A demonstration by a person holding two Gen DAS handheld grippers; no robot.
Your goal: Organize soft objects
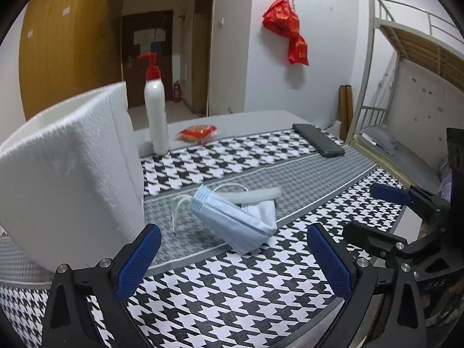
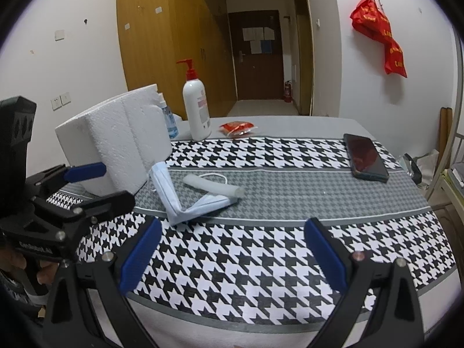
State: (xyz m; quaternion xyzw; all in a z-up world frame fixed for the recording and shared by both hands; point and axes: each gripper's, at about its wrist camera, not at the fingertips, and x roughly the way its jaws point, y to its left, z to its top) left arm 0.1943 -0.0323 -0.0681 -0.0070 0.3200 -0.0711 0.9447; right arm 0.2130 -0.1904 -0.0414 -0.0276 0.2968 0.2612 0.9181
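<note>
Your left gripper (image 1: pixel 233 256) has its blue fingers (image 1: pixel 138 258) spread wide with nothing between them, held low over the houndstooth cloth (image 1: pixel 232 284) on the tabletop (image 2: pixel 290 123). Your right gripper (image 2: pixel 232 256) is just as wide open and empty, a little nearer the tabletop's front edge.

The light blue face mask (image 1: pixel 232 220) lies folded on the grey middle band of the cloth, just ahead of your left gripper and apart from both. A pale foam tube (image 2: pixel 213 188) rests across its far flap, and the white ear loops trail behind it. The white foam box (image 1: pixel 69 179) stands just to the left of the mask.

Farther back, a white pump bottle (image 2: pixel 197 107) stands upright beside a small blue spray bottle (image 2: pixel 169 120). A red packet (image 2: pixel 237 127) lies near them, and a dark phone (image 2: pixel 365 156) lies flat at the right.
</note>
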